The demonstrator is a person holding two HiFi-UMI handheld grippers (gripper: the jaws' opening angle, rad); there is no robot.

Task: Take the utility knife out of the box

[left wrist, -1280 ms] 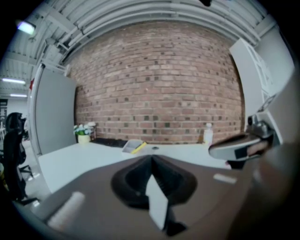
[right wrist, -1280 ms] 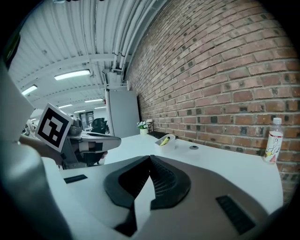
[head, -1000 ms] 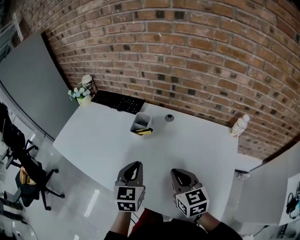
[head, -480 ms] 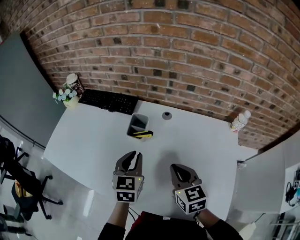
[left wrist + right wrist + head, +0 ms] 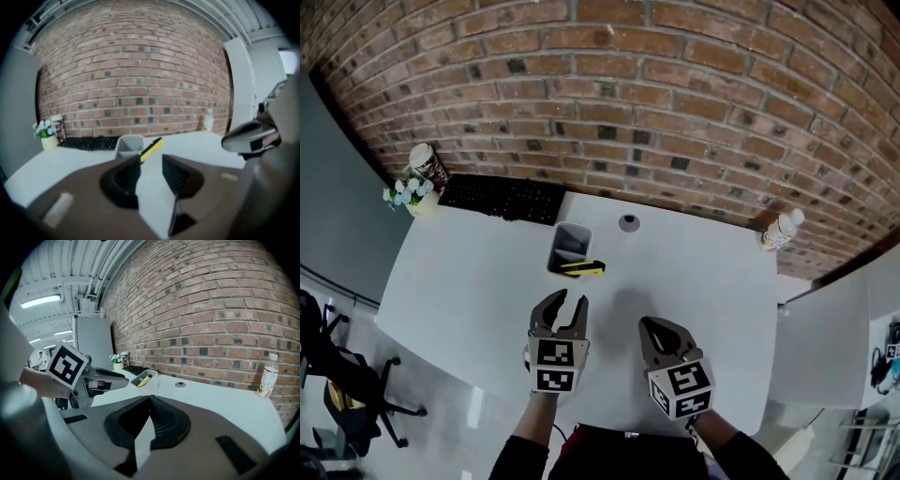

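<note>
Two handheld grippers hang over the near edge of a white table [image 5: 469,281], each carried on a sleeved forearm and each bearing a marker cube. The left gripper [image 5: 568,302] sits at about 7 o'clock of the tabletop. Its jaws have just been opening and now stand well apart, with only bare table showing between them. The right gripper [image 5: 651,322] sits at about 5 o'clock, level with the left one and clear of it. Its jaws are closed tip to tip and grip nothing.

Farther out, at 12 o'clock from the left gripper and well apart from it, lies the yellow-and-black utility knife [image 5: 581,269]. It lies across the near end of a small grey open box [image 5: 572,242], and its yellow end sticks out past the rim toward 3 o'clock. In the left gripper view the knife lines up beyond the gap between the jaws.

At 2 o'clock from the box, a small dark round object [image 5: 627,222] sits on the table. At 10 o'clock from the box, a black keyboard [image 5: 502,198] lies along the far edge. Beyond its left end stand a small pot of white flowers [image 5: 408,195] and a cylindrical container [image 5: 424,159]. At 2 o'clock from the right gripper, a plastic bottle [image 5: 780,230] stands at the far corner. A brick wall [image 5: 675,103] rises behind everything.
</note>
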